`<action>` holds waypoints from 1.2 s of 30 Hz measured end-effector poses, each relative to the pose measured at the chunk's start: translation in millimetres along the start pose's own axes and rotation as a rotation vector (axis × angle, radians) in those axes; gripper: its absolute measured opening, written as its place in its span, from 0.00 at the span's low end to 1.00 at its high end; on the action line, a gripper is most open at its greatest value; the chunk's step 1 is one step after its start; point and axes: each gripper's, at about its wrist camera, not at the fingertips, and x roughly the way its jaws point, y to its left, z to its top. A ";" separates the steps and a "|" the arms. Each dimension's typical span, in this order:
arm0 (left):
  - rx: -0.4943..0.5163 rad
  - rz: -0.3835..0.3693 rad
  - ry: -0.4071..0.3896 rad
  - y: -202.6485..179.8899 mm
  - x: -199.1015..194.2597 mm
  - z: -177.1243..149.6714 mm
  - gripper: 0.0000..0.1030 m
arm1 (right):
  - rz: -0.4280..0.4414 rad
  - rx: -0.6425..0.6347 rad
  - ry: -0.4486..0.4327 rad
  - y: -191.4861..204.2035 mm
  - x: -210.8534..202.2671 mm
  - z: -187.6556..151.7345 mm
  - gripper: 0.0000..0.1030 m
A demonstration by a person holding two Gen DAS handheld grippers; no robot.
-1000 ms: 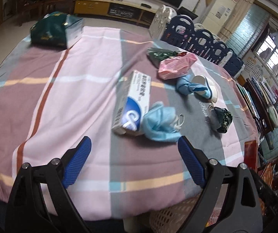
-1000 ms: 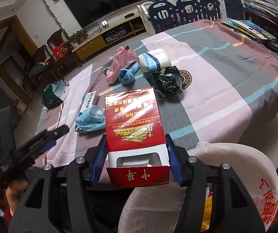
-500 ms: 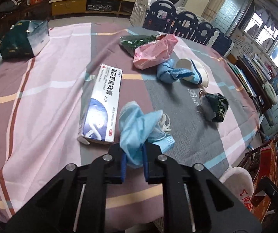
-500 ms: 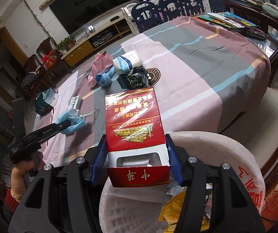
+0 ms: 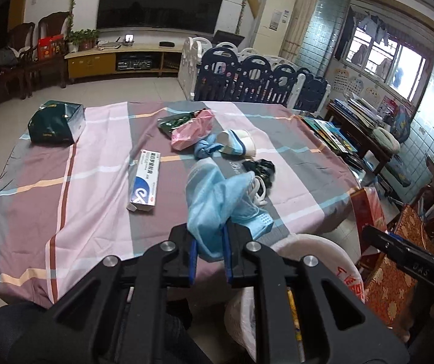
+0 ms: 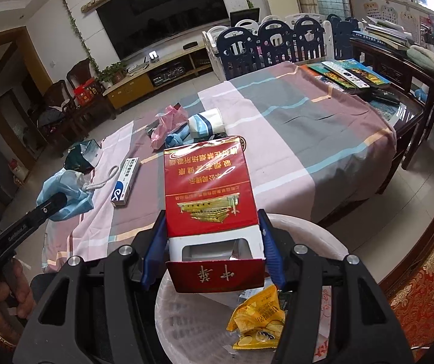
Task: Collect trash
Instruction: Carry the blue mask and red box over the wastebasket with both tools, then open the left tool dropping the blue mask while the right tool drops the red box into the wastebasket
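Observation:
My left gripper (image 5: 209,244) is shut on a crumpled blue face mask (image 5: 217,200), lifted above the near edge of the table; from the right wrist the same mask (image 6: 65,192) hangs from that gripper at the left. My right gripper (image 6: 212,236) is shut on a red cigarette box (image 6: 209,188) with its lid flap open, held over the white-lined trash basket (image 6: 307,233). The basket (image 5: 317,248) stands on the floor beside the table, with a yellow snack wrapper (image 6: 257,321) inside.
On the striped tablecloth (image 5: 95,188) lie a white-and-blue medicine box (image 5: 144,180), a pink bag (image 5: 191,130), a blue wad (image 5: 206,148), a paper cup (image 5: 238,142), a black bag (image 5: 260,168) and a dark green box (image 5: 56,123). Books (image 6: 350,74) cover the far corner.
My left gripper closed on the blue mask and raised it off the table toward the basket. My right gripper carried the red box from the table edge to above the basket.

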 end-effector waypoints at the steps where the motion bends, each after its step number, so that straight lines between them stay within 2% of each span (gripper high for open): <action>1: 0.020 -0.025 0.003 -10.5 -6.3 -2.7 0.14 | -0.001 0.005 -0.012 -3.8 -9.5 0.5 0.55; 5: 0.101 -0.142 0.035 -48.3 -17.6 -15.9 0.14 | -0.022 0.011 -0.068 -17.3 -42.5 0.5 0.55; 8: 0.109 -0.267 0.110 -72.0 -16.2 -26.2 0.14 | -0.033 0.025 -0.101 -28.5 -66.0 -0.3 0.55; 14: 0.199 -0.335 0.235 -117.0 12.2 -49.3 0.14 | -0.044 0.044 -0.149 -48.6 -99.7 -3.5 0.55; 16: 0.218 -0.321 0.295 -127.4 33.5 -58.4 0.16 | -0.034 0.051 -0.136 -52.7 -100.3 -5.2 0.55; 18: 0.220 -0.300 0.338 -132.9 46.8 -67.7 0.36 | -0.033 0.040 -0.103 -51.9 -95.3 -10.1 0.55; 19: 0.214 -0.292 0.346 -131.7 49.7 -69.9 0.50 | -0.037 0.033 -0.088 -50.6 -92.3 -12.3 0.56; 23: 0.168 -0.257 0.317 -117.1 48.8 -65.5 0.64 | -0.052 0.043 0.016 -51.7 -70.4 -22.2 0.57; 25: 0.140 -0.224 0.287 -106.2 43.4 -62.3 0.66 | -0.029 0.078 0.049 -55.4 -64.2 -25.4 0.59; 27: 0.115 -0.195 0.274 -96.7 42.1 -58.6 0.67 | -0.004 0.116 0.057 -58.9 -63.1 -26.4 0.68; 31: 0.053 -0.158 0.270 -77.8 43.6 -56.2 0.68 | 0.004 0.142 0.045 -60.1 -67.0 -22.5 0.70; 36: 0.020 -0.104 0.265 -63.4 45.6 -56.0 0.69 | 0.004 0.147 0.047 -59.4 -66.6 -22.5 0.72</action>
